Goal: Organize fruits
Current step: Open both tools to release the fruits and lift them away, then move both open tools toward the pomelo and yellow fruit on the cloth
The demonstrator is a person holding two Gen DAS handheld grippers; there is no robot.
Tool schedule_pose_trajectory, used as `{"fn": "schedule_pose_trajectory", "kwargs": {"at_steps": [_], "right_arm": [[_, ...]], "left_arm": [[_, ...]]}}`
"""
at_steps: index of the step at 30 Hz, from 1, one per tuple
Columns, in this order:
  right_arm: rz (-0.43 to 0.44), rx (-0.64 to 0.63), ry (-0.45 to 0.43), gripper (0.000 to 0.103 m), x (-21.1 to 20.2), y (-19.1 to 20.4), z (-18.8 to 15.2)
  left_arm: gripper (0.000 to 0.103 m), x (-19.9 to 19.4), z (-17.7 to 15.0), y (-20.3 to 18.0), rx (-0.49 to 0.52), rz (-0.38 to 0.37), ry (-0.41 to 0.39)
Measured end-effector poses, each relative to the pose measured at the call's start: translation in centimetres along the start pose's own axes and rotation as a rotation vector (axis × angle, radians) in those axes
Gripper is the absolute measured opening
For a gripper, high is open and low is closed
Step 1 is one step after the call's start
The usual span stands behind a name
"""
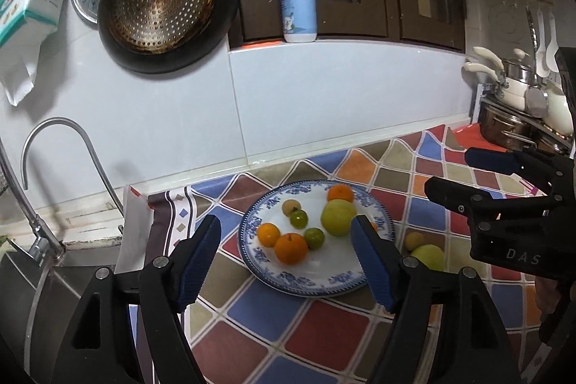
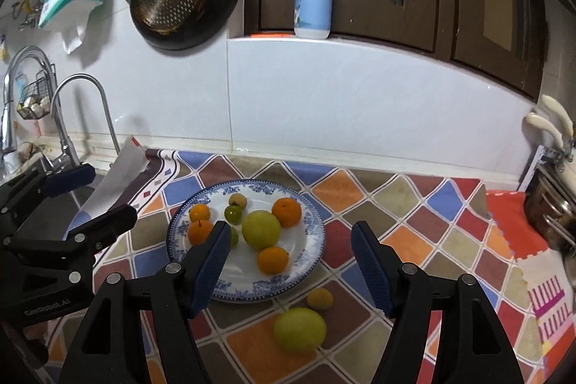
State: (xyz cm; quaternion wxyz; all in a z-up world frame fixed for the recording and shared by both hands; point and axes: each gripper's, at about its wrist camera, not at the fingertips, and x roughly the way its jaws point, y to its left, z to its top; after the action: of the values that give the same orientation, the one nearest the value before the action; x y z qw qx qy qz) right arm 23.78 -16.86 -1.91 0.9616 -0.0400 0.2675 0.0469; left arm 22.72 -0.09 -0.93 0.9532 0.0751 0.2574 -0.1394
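Your left gripper [image 1: 286, 252] hangs above the counter with its blue-padded jaws parted and nothing between them. Just beyond it, the round blue-and-white patterned china plate [image 2: 316, 222] rests on the multicoloured diamond-checked tablecloth [image 2: 414, 222], holding oranges, small green fruits, one small yellow fruit and a large yellow-green fruit [image 2: 261, 229]. To its right, off the plate, a second large yellow-green fruit [image 2: 299, 330] and a small yellow fruit [image 2: 319, 298] lie just beside each other. Your right gripper [image 2: 291, 256] is likewise parted and empty.
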Motion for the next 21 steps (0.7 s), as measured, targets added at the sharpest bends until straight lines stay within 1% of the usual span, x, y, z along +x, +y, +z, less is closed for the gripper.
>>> {"fn": "schedule_pose_trajectory", "kwargs": {"at_steps": [9, 15, 21], "right_arm": [[0.004, -0.027, -0.016, 0.069, -3.1, -1.2, -1.4], [0.004, -0.041, -0.011, 0.069, -4.4, -2.8, -2.2], [0.014, -0.057, 0.009, 0.069, -4.7, -4.7, -3.0]], "left_arm": [[0.076, -2.3, -0.6, -2.8, 0.014, -0.011, -0.014], [0.076, -2.5, -1.0, -5.2, 0.020, -0.027, -0.004], [0.076, -2.3, -1.4, -7.8, 0.023, -0.047, 0.009]]}}
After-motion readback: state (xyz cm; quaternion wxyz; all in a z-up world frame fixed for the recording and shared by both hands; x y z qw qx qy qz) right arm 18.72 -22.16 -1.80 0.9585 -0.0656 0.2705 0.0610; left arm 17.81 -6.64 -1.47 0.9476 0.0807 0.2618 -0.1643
